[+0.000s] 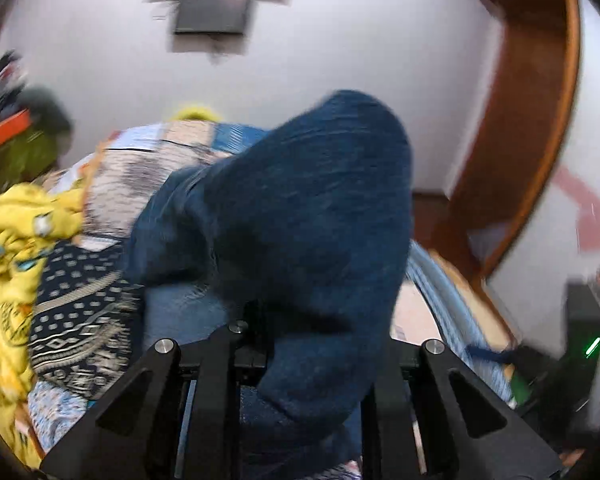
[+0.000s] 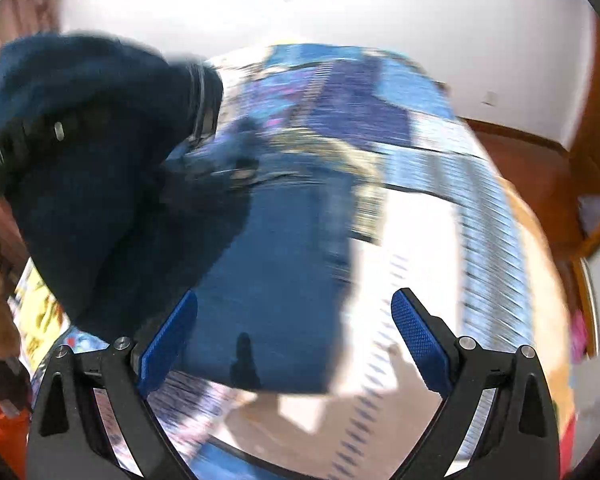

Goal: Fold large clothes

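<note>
A pair of blue jeans lies on a bed with a patchwork cover. My left gripper is shut on a bunched part of the jeans and holds it lifted above the bed; the cloth drapes over its fingers and hides the tips. In the right wrist view the lifted denim hangs at the left over the left gripper, and the flat part of the jeans lies on the cover. My right gripper is open and empty just above that flat part, its blue pads wide apart.
A yellow garment and a dark patterned cloth lie at the bed's left side. A wooden frame stands at the right by the white wall. A black device with a green light sits at the far right.
</note>
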Demonstrator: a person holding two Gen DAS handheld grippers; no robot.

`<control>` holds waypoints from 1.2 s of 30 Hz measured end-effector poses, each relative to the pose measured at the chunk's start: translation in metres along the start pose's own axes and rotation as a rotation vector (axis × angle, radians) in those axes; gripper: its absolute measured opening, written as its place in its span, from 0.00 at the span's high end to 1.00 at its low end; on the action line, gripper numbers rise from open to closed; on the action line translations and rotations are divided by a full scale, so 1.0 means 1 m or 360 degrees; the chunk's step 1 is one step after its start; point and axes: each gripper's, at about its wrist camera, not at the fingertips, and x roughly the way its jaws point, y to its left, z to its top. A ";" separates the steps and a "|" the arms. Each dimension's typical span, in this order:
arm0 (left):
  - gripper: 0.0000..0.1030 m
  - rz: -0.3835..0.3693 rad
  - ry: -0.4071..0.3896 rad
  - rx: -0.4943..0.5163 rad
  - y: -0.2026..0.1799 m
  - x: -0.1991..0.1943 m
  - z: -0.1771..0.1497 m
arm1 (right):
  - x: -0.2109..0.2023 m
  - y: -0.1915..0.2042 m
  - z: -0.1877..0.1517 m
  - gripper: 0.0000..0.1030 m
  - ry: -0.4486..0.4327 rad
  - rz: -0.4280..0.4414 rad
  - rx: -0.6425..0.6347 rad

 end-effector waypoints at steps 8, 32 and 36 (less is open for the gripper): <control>0.83 -0.0033 0.0402 0.0516 -0.068 0.059 -0.080 | -0.031 -0.067 -0.032 0.06 -0.0018 -0.0108 0.0270; 0.13 -0.0172 0.0338 0.0290 -0.020 -0.033 -0.067 | -0.067 -0.019 -0.011 0.06 -0.0216 0.0058 0.0115; 0.02 0.0029 0.0195 0.0222 0.018 -0.047 -0.052 | -0.049 0.003 -0.003 0.06 -0.0193 0.0130 0.0062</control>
